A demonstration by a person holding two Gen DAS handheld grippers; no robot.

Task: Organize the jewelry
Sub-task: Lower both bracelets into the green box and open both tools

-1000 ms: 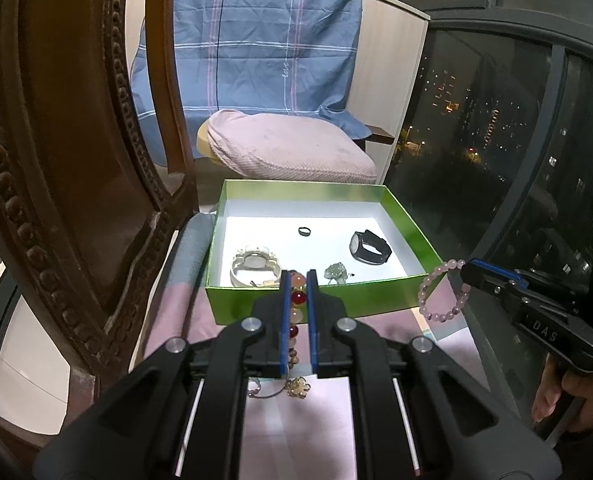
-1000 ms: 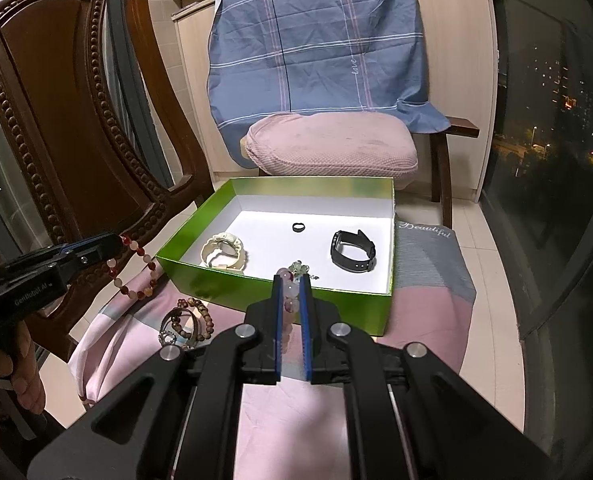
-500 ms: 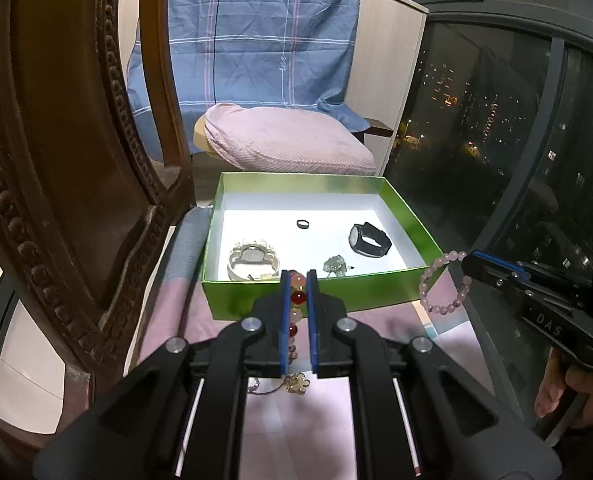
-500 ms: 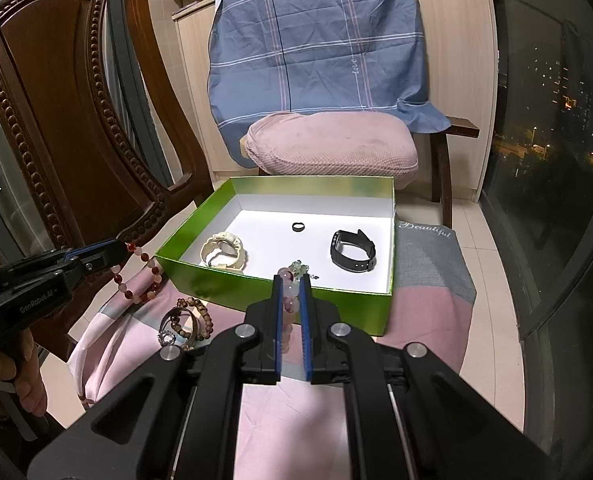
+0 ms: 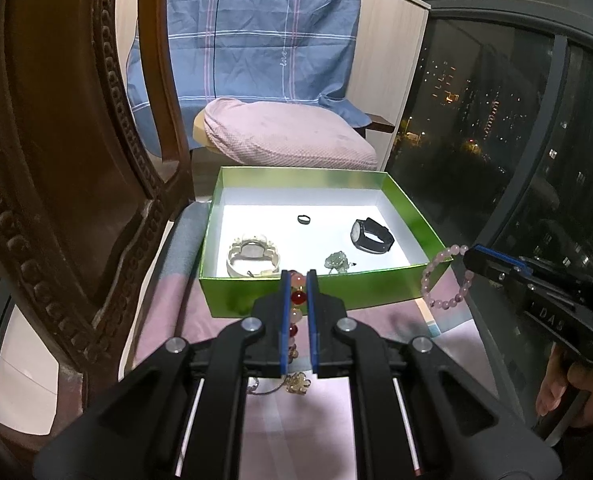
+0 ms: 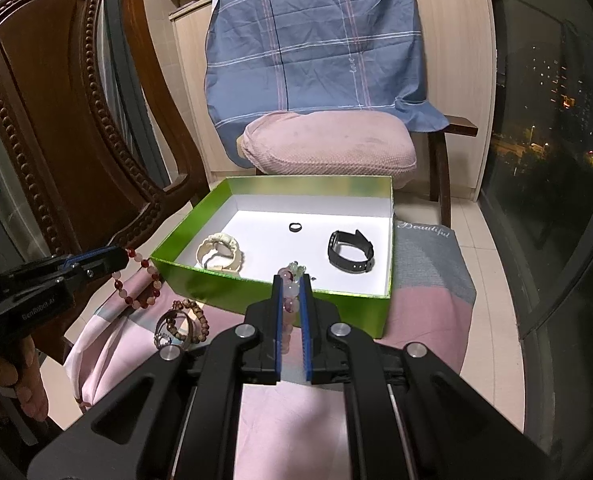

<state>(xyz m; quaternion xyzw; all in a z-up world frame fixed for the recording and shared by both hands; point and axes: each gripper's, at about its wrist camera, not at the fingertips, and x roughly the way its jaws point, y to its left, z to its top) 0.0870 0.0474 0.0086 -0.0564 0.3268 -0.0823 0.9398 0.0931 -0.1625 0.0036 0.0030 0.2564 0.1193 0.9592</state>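
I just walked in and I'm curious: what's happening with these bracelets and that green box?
A person is sorting jewelry with two tools. The left hand-held gripper is shut on a red and white bead bracelet, and the right hand-held gripper is shut on a pink bead bracelet, both in front of the green box. Inside it lie a cream watch, a black watch and a ring.

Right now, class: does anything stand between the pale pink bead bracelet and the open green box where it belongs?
Only the box's near green wall. The right hand-held gripper holds the pale pink bead bracelet just outside the green cardboard box, whose white floor shows bare space.
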